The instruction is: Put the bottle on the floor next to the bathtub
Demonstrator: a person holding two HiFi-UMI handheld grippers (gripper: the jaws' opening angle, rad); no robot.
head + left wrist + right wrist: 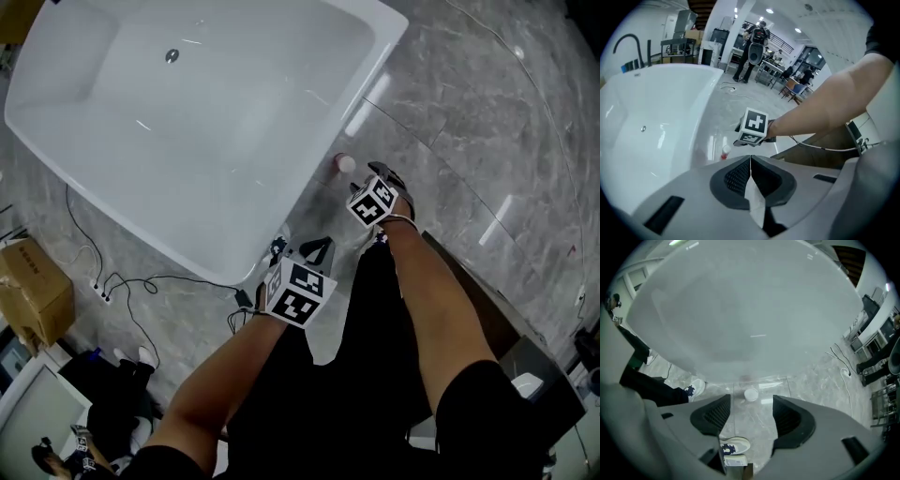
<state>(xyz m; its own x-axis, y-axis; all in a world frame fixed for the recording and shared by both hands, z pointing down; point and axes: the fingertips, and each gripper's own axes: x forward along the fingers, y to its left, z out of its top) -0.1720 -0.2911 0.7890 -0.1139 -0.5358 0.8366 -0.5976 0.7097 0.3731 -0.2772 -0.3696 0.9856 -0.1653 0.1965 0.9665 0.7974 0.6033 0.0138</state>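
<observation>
The bottle (345,164), small with a white cap and a pinkish body, stands upright on the grey marble floor right against the white bathtub (112,141). My right gripper (375,178) hovers just beside and above it, open. In the right gripper view the bottle (751,394) stands free on the floor ahead of my right gripper (751,412), touching neither jaw. My left gripper (309,251) hangs nearer my body, shut and empty. In the left gripper view my left gripper (750,164) has its jaws pressed together, with the bottle (724,152) beyond them.
Cables (103,281) and a cardboard box (33,291) lie on the floor left of the tub. A dark board (487,309) runs along my right side. My shoe (733,446) is under the right gripper. People stand far off (757,37).
</observation>
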